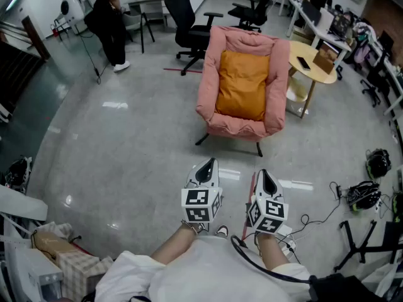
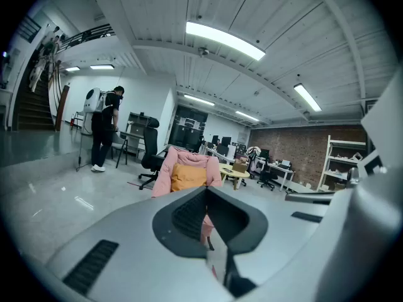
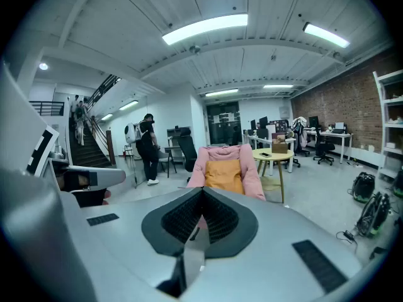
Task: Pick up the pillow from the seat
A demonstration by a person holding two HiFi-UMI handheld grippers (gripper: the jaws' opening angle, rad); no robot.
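Note:
An orange pillow point(image 1: 242, 84) leans upright against the back of a pink padded armchair point(image 1: 209, 74) ahead of me on the grey floor. It also shows small in the left gripper view, the pillow point(image 2: 187, 176), and in the right gripper view, the pillow point(image 3: 225, 175). My left gripper point(image 1: 205, 165) and right gripper point(image 1: 264, 177) hang side by side close to my body, well short of the chair. Both are shut with nothing between their jaws, pointing toward the chair.
A round yellow table point(image 1: 313, 61) stands right of the armchair, black office chairs point(image 1: 187, 19) behind it. A person in black point(image 1: 108, 17) stands at the far left. Cables and bags point(image 1: 362, 194) lie on the floor at right; boxes point(image 1: 60, 257) sit near my left.

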